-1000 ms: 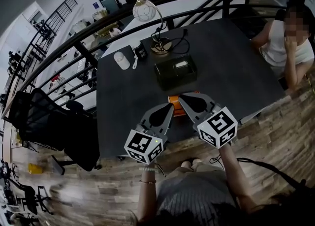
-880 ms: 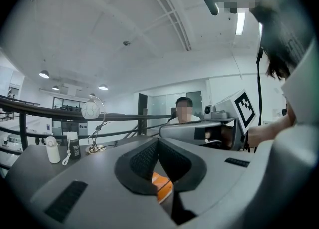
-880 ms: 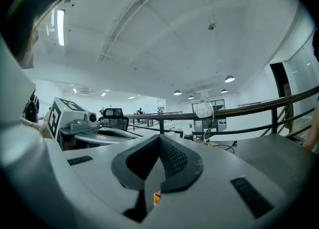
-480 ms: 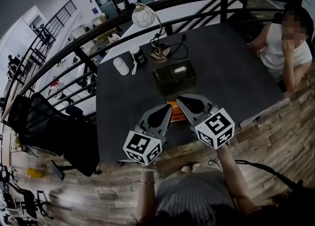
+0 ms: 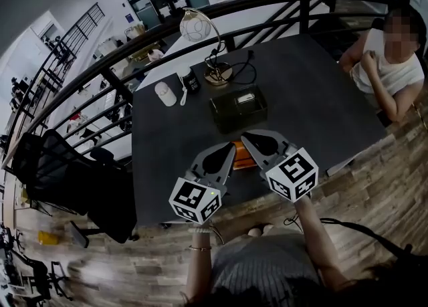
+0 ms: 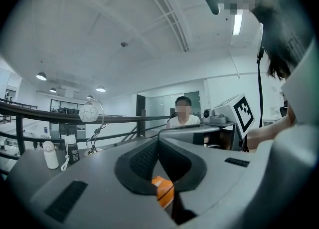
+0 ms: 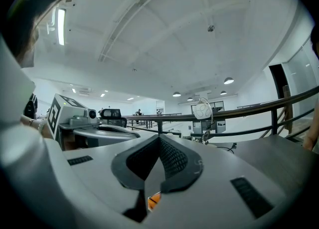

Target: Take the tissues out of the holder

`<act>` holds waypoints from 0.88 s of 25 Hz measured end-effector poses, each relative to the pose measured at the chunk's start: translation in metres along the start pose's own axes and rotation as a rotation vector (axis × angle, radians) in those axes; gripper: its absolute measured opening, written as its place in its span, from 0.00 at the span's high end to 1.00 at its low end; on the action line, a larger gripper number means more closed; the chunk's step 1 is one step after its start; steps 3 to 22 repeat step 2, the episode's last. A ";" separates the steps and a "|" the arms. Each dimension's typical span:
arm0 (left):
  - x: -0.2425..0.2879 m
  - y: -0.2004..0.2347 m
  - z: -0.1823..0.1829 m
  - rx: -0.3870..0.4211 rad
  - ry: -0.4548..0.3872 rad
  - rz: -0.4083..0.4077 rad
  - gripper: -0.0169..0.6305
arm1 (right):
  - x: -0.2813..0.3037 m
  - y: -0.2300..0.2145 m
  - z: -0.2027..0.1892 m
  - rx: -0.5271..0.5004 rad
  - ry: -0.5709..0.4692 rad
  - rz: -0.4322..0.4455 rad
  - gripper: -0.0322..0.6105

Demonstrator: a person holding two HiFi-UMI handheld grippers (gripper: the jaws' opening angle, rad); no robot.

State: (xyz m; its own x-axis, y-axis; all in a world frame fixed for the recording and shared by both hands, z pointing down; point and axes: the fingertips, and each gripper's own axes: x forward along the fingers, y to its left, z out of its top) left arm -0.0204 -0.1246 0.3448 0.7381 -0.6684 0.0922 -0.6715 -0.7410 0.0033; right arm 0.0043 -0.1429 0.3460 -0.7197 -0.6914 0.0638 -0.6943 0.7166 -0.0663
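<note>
An orange object lies on the near side of the tissue holder. It is mostly covered by the two grippers, so only a sliver shows and its kind cannot be made out. In both gripper views the grey jaw bodies fill the lower half and the holder is hidden behind them. Only a scrap of orange shows through the gap below each pair of jaws.

The left gripper has its jaws pressed together at the tips with nothing between them, and the right gripper is the same. Both tips point toward the holder from its near side, close together, and stop short of it without touching.

The holder is a dark open box on the dark table, with a white tissue showing at its top. Beyond the holder stand a globe lamp, a dark can and a white bottle. To the holder's right a person sits at the table edge, partly cut off by the frame.
</note>
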 end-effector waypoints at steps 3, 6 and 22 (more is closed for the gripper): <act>0.000 0.000 0.001 0.001 0.001 -0.001 0.96 | 0.000 -0.001 0.000 0.003 0.002 -0.001 0.93; 0.000 0.000 0.001 0.001 0.001 -0.001 0.96 | 0.000 -0.001 0.000 0.003 0.002 -0.001 0.93; 0.000 0.000 0.001 0.001 0.001 -0.001 0.96 | 0.000 -0.001 0.000 0.003 0.002 -0.001 0.93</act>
